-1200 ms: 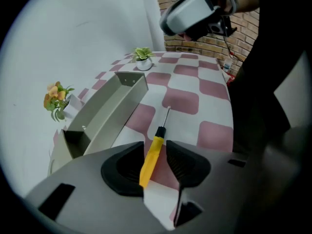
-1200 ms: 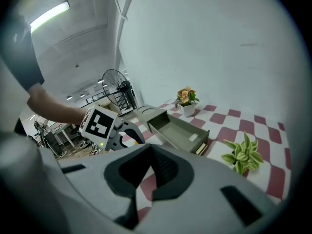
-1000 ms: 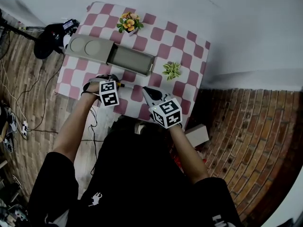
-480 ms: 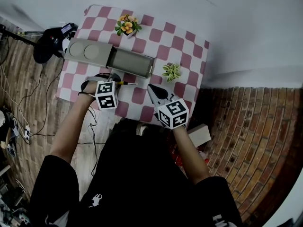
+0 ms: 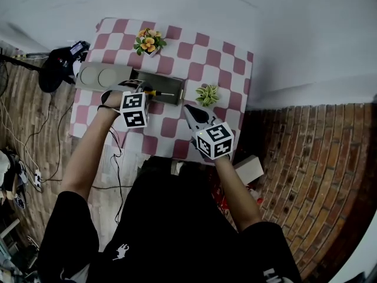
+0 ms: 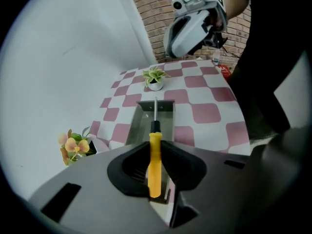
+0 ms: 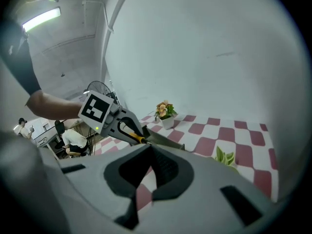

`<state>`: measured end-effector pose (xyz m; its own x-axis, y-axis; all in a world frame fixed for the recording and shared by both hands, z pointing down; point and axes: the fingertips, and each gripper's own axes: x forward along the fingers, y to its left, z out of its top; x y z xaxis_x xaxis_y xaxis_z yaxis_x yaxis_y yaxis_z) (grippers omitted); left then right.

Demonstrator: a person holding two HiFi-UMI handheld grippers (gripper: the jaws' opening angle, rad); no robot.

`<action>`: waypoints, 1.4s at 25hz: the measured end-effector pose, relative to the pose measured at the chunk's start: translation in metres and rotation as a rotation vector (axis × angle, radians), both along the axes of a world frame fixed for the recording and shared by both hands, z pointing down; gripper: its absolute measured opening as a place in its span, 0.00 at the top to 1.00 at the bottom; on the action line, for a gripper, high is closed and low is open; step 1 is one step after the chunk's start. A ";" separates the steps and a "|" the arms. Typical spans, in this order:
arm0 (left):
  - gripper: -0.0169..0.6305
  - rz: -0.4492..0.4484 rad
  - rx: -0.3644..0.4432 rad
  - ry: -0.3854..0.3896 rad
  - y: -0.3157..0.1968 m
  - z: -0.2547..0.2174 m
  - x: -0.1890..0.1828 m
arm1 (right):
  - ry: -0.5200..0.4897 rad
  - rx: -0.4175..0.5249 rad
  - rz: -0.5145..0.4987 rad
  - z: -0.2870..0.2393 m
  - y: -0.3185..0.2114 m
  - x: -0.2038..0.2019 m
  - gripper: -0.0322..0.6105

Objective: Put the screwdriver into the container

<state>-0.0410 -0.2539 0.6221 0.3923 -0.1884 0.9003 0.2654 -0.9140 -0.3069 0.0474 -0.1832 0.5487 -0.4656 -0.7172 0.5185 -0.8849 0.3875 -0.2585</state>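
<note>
My left gripper (image 5: 140, 91) is shut on the screwdriver (image 5: 158, 92), its pads pressing the yellow handle (image 6: 154, 160). The thin metal shaft points forward over the open grey container (image 6: 140, 123). In the head view the container (image 5: 159, 81) lies on the checked table, with its lid (image 5: 101, 76) slid out to the left. In the right gripper view I see the left gripper (image 7: 127, 130) holding the screwdriver (image 7: 135, 137) just above the container (image 7: 168, 143). My right gripper (image 5: 191, 115) hovers over the table's near right part, shut and holding nothing.
A pot of orange flowers (image 5: 147, 42) stands behind the container. A small green plant (image 5: 206, 94) sits just right of it. The pink-and-white checked cloth (image 5: 219, 58) covers the table. A black device (image 5: 58, 65) stands at the left, and a cardboard box (image 5: 250, 168) lies on the brick floor.
My left gripper has carried the screwdriver from the table's near side forward, to above the open container. The right gripper has stayed roughly where it was.
</note>
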 end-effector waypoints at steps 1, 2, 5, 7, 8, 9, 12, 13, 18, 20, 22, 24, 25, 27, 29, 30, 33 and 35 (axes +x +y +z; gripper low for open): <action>0.86 0.009 0.001 -0.012 -0.003 0.005 0.002 | -0.002 -0.006 0.006 0.002 -0.001 0.001 0.95; 0.86 0.018 0.002 -0.025 -0.007 0.010 0.004 | -0.005 -0.010 0.013 0.004 -0.003 0.002 0.95; 0.86 0.042 -0.008 -0.070 -0.015 0.027 0.009 | -0.019 -0.019 0.040 0.007 -0.006 0.006 0.95; 0.86 0.055 -0.021 -0.102 -0.020 0.037 0.012 | -0.025 -0.026 0.053 0.009 -0.006 0.008 0.95; 0.86 0.060 -0.027 -0.117 -0.022 0.041 0.013 | -0.026 -0.030 0.059 0.011 -0.006 0.010 0.95; 0.86 0.064 -0.033 -0.130 -0.024 0.045 0.014 | -0.026 -0.034 0.064 0.012 -0.005 0.012 0.95; 0.86 0.076 -0.047 -0.158 -0.025 0.056 0.017 | -0.025 -0.044 0.082 0.015 -0.002 0.018 0.95; 0.86 0.079 -0.052 -0.166 -0.025 0.059 0.018 | -0.025 -0.047 0.089 0.016 0.000 0.020 0.95; 0.85 0.087 -0.056 -0.209 -0.024 0.073 0.020 | -0.024 -0.051 0.111 0.015 0.004 0.031 0.95; 0.85 0.081 -0.059 -0.216 -0.024 0.076 0.019 | -0.024 -0.048 0.115 0.013 0.005 0.035 0.95; 0.85 0.066 -0.060 -0.214 -0.024 0.077 0.018 | -0.026 -0.046 0.117 0.011 0.007 0.037 0.95; 0.84 0.048 -0.050 -0.205 -0.027 0.075 0.019 | -0.028 -0.038 0.116 0.009 0.006 0.038 0.95; 0.82 0.039 -0.042 -0.198 -0.029 0.073 0.019 | -0.030 -0.032 0.115 0.007 0.006 0.037 0.95; 0.78 0.020 -0.025 -0.176 -0.031 0.064 0.019 | -0.035 -0.018 0.112 0.002 0.006 0.037 0.95; 0.77 -0.009 -0.002 -0.135 -0.032 0.048 0.019 | -0.040 0.002 0.108 -0.005 0.006 0.037 0.95; 0.77 -0.031 0.008 -0.105 -0.033 0.038 0.019 | -0.042 0.015 0.105 -0.010 0.005 0.037 0.95; 0.77 -0.120 0.025 0.016 -0.030 0.001 0.018 | -0.039 0.066 0.088 -0.028 0.002 0.036 0.95; 0.82 -0.196 0.038 0.117 -0.026 -0.027 0.015 | -0.031 0.106 0.068 -0.042 0.000 0.034 0.95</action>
